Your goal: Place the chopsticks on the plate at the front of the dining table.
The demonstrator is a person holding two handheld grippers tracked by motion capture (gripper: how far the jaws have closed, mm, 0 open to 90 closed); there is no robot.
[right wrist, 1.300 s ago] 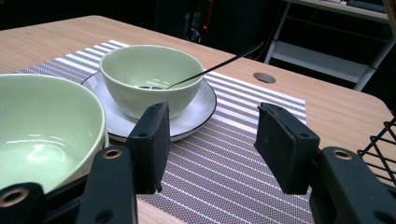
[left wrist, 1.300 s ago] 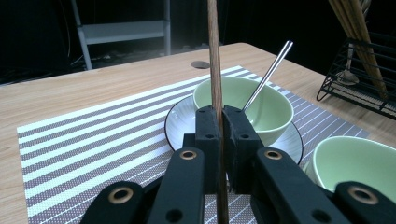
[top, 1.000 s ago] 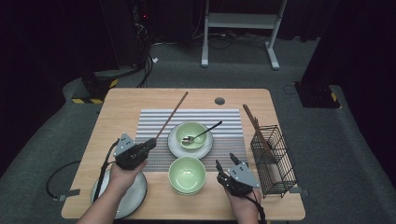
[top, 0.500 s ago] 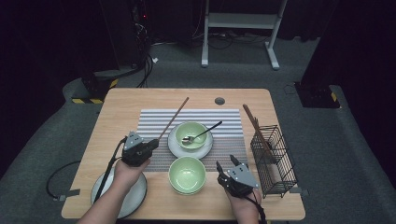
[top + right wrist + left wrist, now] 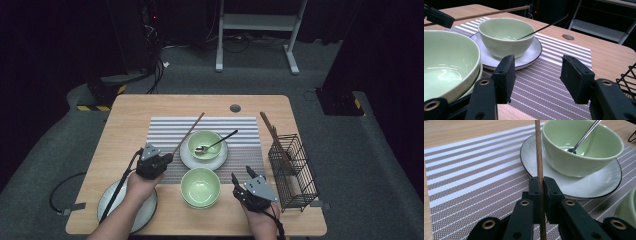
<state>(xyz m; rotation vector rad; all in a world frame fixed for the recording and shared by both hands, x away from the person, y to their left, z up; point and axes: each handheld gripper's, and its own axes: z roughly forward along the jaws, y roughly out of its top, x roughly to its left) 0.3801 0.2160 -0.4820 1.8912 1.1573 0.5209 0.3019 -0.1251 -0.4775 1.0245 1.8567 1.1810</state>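
On the striped mat (image 5: 165, 131), at the table's middle:
Left gripper (image 5: 156, 161): at 9 o'clock of the near bowl, its jaws clamped tight on a wooden chopstick.
Chopstick (image 5: 189, 133): gripped at its near end; it runs from the jaws toward 1 o'clock, alongside the plate's left rim, which it passes over in the left gripper view (image 5: 538, 150).
Far bowl (image 5: 205, 142): green, on a white plate (image 5: 185, 156), with a spoon (image 5: 220, 141) leaning inside, handle toward 2 o'clock.
Near bowl (image 5: 200, 186): green, at 6 o'clock of the plate, apart from both grippers.
Right gripper (image 5: 239, 186): at 3 o'clock of the near bowl, jaws wide apart with nothing between them.
Wire basket (image 5: 294, 172): at 3 o'clock of the mat, a second chopstick (image 5: 270, 131) leaning in it.
Grey plate (image 5: 113, 200): at 7 o'clock, under the left forearm.
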